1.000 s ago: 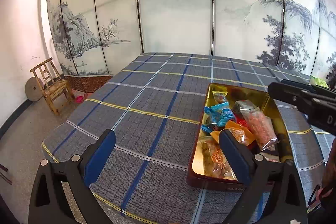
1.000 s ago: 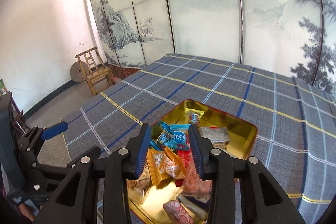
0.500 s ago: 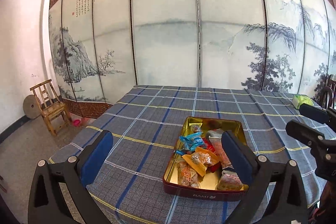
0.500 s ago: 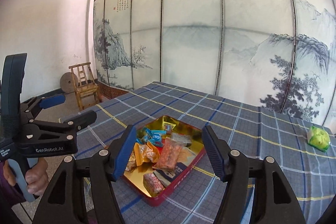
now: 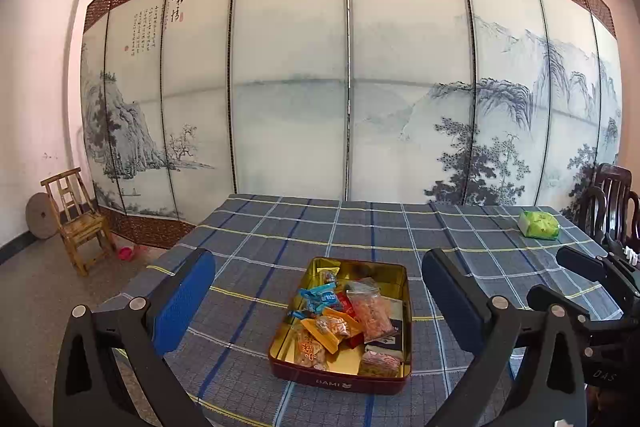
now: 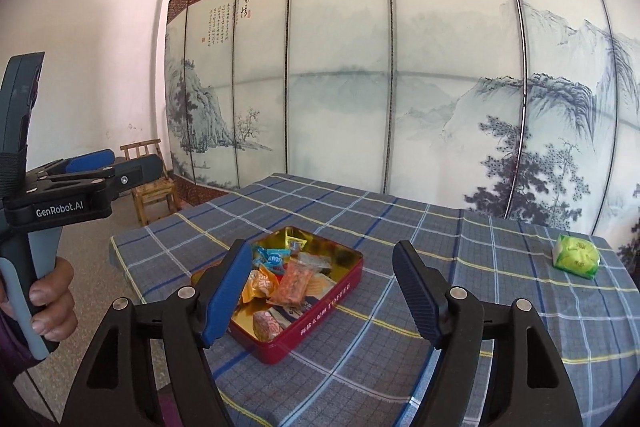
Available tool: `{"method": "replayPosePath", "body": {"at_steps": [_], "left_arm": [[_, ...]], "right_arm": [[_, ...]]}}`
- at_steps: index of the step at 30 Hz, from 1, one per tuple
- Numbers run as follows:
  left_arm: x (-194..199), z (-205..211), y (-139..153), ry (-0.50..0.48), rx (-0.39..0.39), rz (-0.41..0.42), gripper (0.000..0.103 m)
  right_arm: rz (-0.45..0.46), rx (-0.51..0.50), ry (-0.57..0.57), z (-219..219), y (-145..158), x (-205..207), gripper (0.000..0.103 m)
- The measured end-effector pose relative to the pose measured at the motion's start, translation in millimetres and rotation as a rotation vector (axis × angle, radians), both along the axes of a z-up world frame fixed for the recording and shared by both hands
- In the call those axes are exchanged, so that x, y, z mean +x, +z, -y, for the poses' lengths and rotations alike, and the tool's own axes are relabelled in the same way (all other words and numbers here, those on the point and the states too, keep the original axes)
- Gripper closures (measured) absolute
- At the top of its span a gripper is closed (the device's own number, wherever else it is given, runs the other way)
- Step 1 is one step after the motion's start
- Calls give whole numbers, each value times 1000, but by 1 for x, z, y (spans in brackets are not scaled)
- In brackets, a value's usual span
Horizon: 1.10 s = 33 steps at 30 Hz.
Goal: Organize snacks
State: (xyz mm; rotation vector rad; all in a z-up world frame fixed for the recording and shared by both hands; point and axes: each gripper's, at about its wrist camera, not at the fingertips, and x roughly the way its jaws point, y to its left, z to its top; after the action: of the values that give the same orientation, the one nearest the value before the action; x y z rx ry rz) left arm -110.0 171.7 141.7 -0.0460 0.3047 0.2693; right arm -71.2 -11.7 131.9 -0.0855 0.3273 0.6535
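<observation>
Your left gripper is wide open w/ nothing in it, up above the bench. Your right gripper is wide open too & holds nothing. The red tin w/ gold inside sits on the plaid cloth, near the front edge. It's full of snack packs: blue, orange, pink, all piled up. A green pack lies well apart from the tin, near the far right corner. Your left hand grips the handle.

Both grippers pulled back from snack tin, right gripper jaws spread wider
</observation>
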Motion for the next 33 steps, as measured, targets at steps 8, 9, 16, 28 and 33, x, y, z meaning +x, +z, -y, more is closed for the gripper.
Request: {"method": "replayPosePath", "body": {"at_steps": [8, 9, 16, 28, 33], "left_arm": [[1, 21, 0, -33, 32, -13, 0], [1, 23, 0, -27, 41, -14, 0], [2, 24, -6, -13, 49, -33, 0], [15, 21, -21, -19, 37, -105, 0], [27, 18, -30, -18, 31, -145, 0]], "right_arm": [[-4, 7, -21, 17, -3, -3, 26], [-8, 8, -24, 18, -5, -3, 26], [-26, 2, -32, 21, -11, 0, 26], [-100, 3, -76, 33, -32, 21, 18], [-187, -3, -162, 63, -56, 55, 18]]}}
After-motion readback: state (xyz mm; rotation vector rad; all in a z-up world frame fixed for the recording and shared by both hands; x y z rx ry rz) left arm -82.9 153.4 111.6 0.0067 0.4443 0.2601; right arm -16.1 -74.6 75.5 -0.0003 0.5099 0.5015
